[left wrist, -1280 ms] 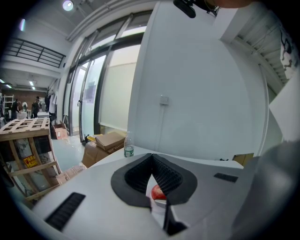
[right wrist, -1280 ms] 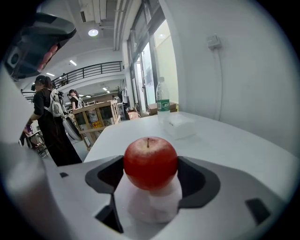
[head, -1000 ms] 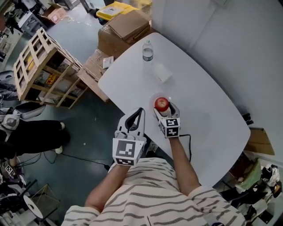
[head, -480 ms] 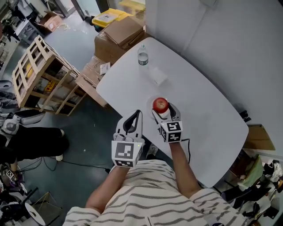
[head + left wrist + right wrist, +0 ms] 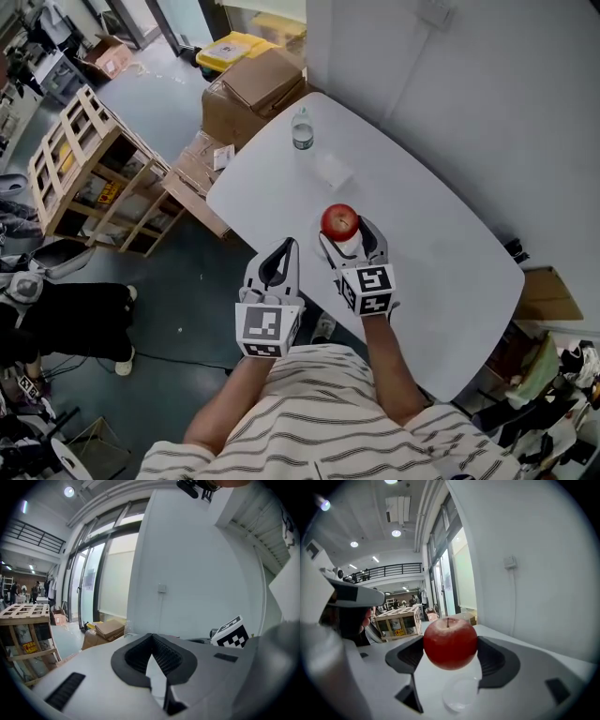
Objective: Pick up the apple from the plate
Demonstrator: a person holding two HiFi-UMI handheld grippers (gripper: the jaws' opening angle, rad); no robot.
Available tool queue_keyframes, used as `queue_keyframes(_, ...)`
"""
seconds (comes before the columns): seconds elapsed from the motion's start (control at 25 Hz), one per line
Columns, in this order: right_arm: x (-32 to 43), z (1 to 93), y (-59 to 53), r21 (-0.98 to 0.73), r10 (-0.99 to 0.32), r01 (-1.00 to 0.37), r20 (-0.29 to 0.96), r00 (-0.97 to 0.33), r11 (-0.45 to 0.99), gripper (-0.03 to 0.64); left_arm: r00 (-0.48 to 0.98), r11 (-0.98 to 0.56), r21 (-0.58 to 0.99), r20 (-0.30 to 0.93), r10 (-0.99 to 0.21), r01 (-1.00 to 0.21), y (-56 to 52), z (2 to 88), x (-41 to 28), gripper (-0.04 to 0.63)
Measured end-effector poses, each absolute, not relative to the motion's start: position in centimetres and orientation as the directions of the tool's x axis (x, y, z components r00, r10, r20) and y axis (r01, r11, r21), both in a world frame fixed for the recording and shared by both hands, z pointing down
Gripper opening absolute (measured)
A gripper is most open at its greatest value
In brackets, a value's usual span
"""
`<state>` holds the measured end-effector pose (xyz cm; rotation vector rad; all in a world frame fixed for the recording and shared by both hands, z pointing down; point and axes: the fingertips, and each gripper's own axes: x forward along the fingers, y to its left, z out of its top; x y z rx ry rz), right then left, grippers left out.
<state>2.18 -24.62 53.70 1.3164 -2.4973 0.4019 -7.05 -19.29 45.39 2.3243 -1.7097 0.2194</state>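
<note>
A red apple with a short stem is clamped between the jaws of my right gripper, which is shut on it. In the right gripper view the apple hangs clear above a small transparent plate that rests on the white table. My left gripper hovers beside the table's near edge, to the left of the right one. In the left gripper view its jaws are shut together with nothing between them.
A water bottle and a small clear item stand at the table's far end. Cardboard boxes and a wooden crate sit on the floor to the left. A white wall runs along the table's right side.
The right gripper has risen with the apple in it, lifting it off the plate. The left gripper has stayed about where it was.
</note>
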Motion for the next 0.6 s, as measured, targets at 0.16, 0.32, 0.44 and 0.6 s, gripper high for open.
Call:
queue_keyframes(0.16,1.1,51.0,-24.7,-0.119,-0.752,-0.821,0.344,-0.562,0.559,0.370,0.291,-0.273,0.105,0.250,-0.924,-0.956,-19.6,44.6,-7.5,0.005)
queue_keyframes(0.32,0.7,49.0,-24.5,-0.140,-0.755,-0.817,0.321,-0.572,0.559,0.370,0.286,-0.269,0.102,0.229,-0.931,-0.958,-19.6,43.6,-7.8,0.005)
queue_keyframes(0.44,0.6,47.7,-24.6,-0.148,-0.758,-0.813,0.299,-0.580,0.563,0.370,0.283,-0.267,0.101,0.214,-0.935,-0.958,-19.7,43.0,-7.9,0.005)
queue_keyframes(0.6,0.9,45.9,-24.8,-0.147,-0.771,-0.818,0.276,-0.573,0.556,0.370,0.281,-0.265,0.102,0.203,-0.938,-0.959,-20.0,42.3,-8.0,0.005)
